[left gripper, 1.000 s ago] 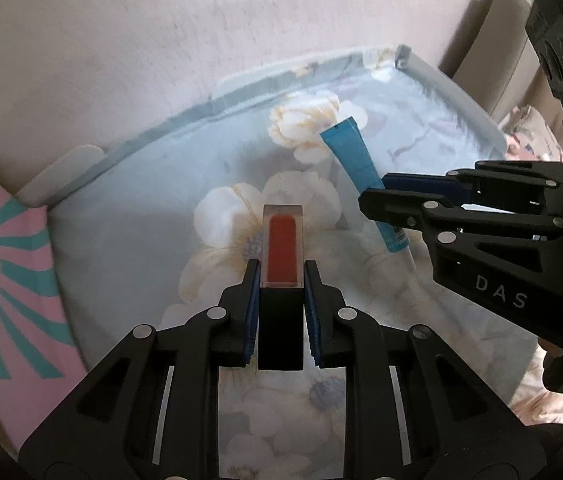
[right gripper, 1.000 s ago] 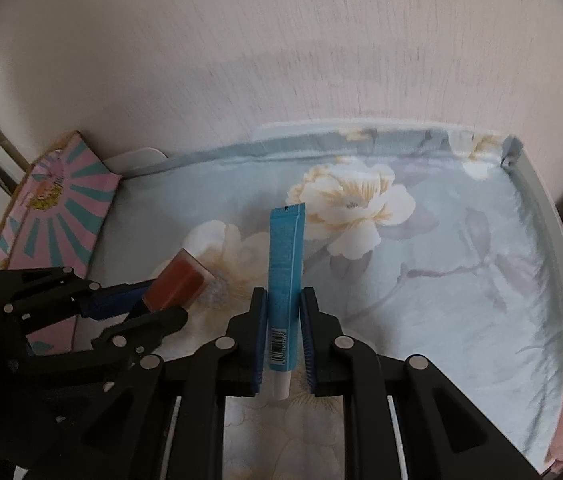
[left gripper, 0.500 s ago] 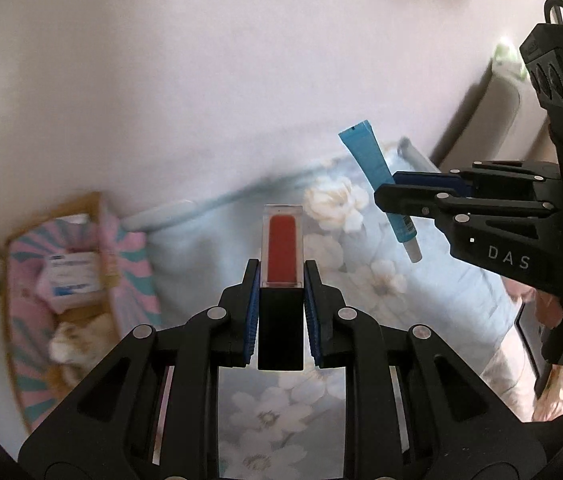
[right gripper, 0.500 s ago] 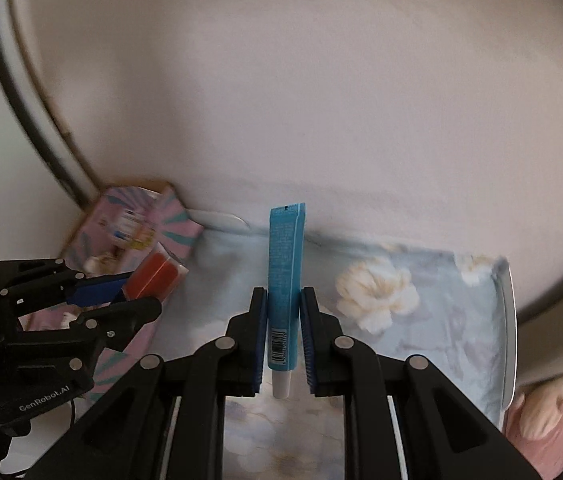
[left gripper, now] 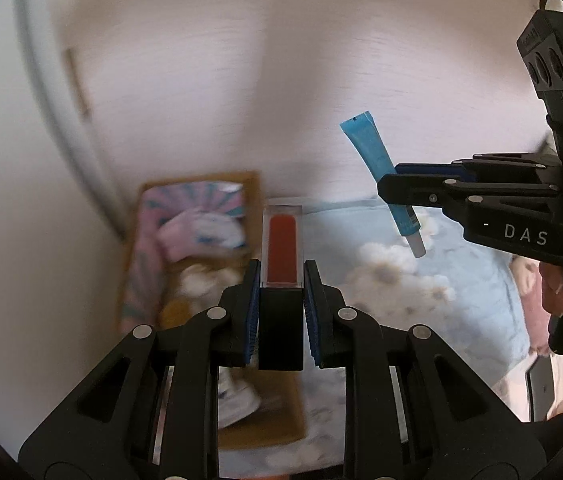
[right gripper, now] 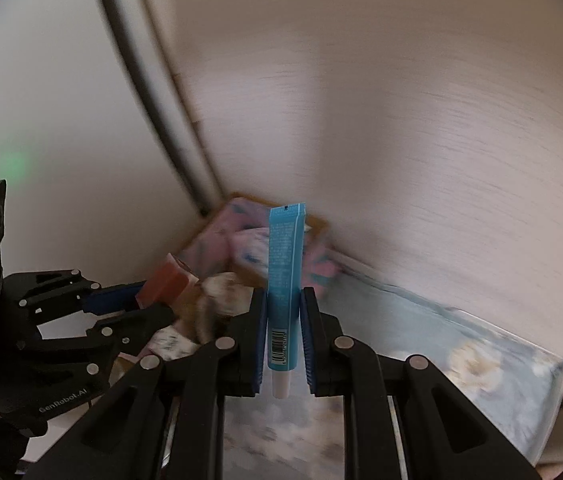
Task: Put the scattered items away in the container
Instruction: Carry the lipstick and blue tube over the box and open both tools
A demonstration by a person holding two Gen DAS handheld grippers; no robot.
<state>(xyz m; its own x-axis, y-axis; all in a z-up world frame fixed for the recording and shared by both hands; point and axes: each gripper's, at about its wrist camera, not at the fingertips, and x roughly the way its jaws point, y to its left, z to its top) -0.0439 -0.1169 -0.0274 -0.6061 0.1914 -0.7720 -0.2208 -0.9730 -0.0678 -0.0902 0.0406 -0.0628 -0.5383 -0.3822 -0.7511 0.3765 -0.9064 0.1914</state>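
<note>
The left hand-held gripper is closed on a red lip gloss tube: its blue pads press the black cap from both sides, and the clear, red-filled body sticks out forward past the fingertips. In the right wrist view the same left hand-held gripper shows at the left, with the red lip gloss tube jutting from it.

The right hand-held gripper is closed on a blue cream tube, clamped near its lower end; the white nozzle hangs below the pads and the crimped flat end stands up above them. From the left wrist view, the right hand-held gripper reaches in from the right, and the blue cream tube is held tilted, crimped end up.

Both items are held in the air, well apart from each other. Below and ahead, a cardboard box with a pink and teal lining sits beside the left edge of a surface under a flower-printed cloth, against the wall; it already holds blurred white and pale objects. The lip gloss tube is just beside the box in the left wrist view; in the right wrist view the cardboard box lies behind the cream tube.
</note>
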